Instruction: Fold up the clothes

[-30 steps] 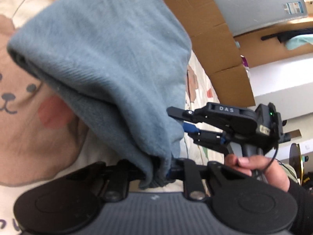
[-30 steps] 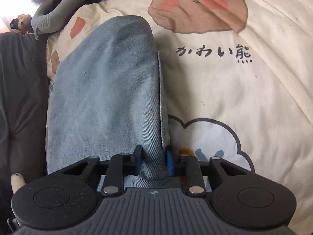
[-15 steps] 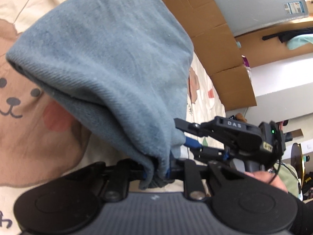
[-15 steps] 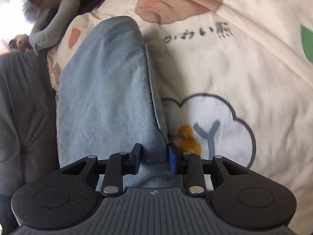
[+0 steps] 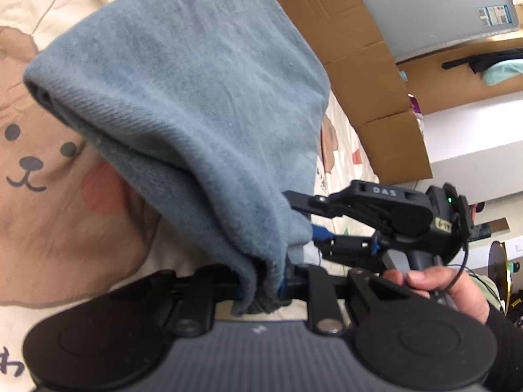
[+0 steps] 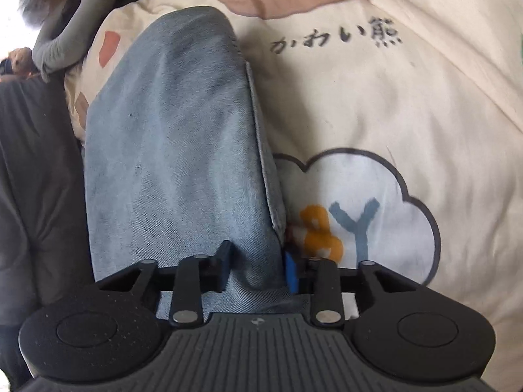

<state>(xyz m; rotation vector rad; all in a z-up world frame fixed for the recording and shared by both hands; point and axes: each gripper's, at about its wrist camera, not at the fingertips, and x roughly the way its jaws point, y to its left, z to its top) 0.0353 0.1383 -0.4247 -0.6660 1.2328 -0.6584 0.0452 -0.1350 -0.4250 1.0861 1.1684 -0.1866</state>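
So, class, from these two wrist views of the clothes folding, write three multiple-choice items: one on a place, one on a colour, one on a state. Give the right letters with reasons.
1. Where does the blue garment lie?
A. on a cream bedspread printed with bears
B. inside the cardboard box
C. on a bare wooden floor

2. What colour is the letter Y in the white cloud print?
A. red
B. grey-blue
C. black

3. How is the left gripper?
A. wide open, holding nothing
B. shut on a bunched edge of the garment
C. resting on the box

Answers: 1 A, the bedspread surrounds the cloth; 2 B, the Y is grey-blue beside orange marks; 3 B, cloth is gathered tightly between its pads.
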